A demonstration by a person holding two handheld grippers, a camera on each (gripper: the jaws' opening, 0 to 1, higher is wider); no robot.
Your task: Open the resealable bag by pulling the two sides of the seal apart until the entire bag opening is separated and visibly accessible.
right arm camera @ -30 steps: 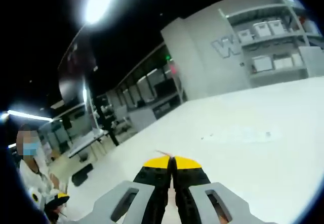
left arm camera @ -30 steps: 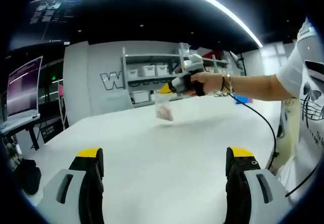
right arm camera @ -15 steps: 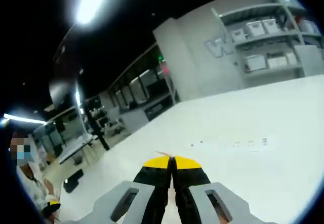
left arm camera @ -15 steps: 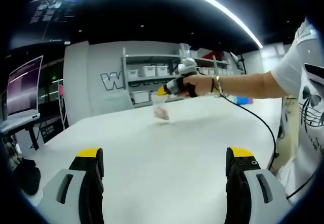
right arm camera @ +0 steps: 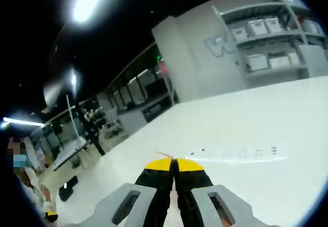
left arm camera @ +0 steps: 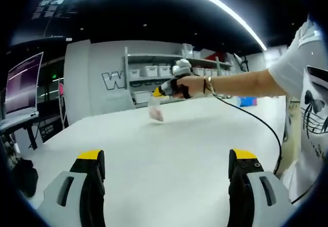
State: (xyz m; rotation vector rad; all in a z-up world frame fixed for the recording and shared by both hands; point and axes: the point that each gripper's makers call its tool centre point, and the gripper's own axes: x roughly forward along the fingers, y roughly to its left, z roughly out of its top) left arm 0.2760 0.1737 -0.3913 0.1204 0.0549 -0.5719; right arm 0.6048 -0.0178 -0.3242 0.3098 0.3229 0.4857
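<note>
In the left gripper view, the left gripper [left arm camera: 169,173] has its fingers [left arm camera: 92,178] spread wide over the white worktop [left arm camera: 169,145], with nothing between them. Farther across the worktop, the right gripper [left arm camera: 163,89] is held out by the person's hand [left arm camera: 190,85] on an outstretched arm. From its tip hangs the resealable bag [left arm camera: 155,110], a small clear pouch with something pinkish inside; its lower end is near the worktop surface, though whether it touches is hard to tell at this range. The bag is too small and blurred to show whether the seal is parted. A black cable [left arm camera: 256,129] trails from the hand toward the worktop's right edge, beside the person's white printed shirt [left arm camera: 310,99], which is cut off by the view's edge.

In the right gripper view, the right gripper's fingers [right arm camera: 160,178] are pressed together, their yellow tips meeting; a thin sliver of film [right arm camera: 165,156] sticks out from between them, the rest of the bag hidden below the fingers. Beyond them the worktop stretches away, with a pale strip [right arm camera: 241,152] lying on it whose nature cannot be made out. A grey wall with shelves [right arm camera: 271,42] of white boxes stands behind the far edge, its lettering partly cut off by the shelving. A monitor [left arm camera: 20,86] stands off the worktop's left side.
</note>
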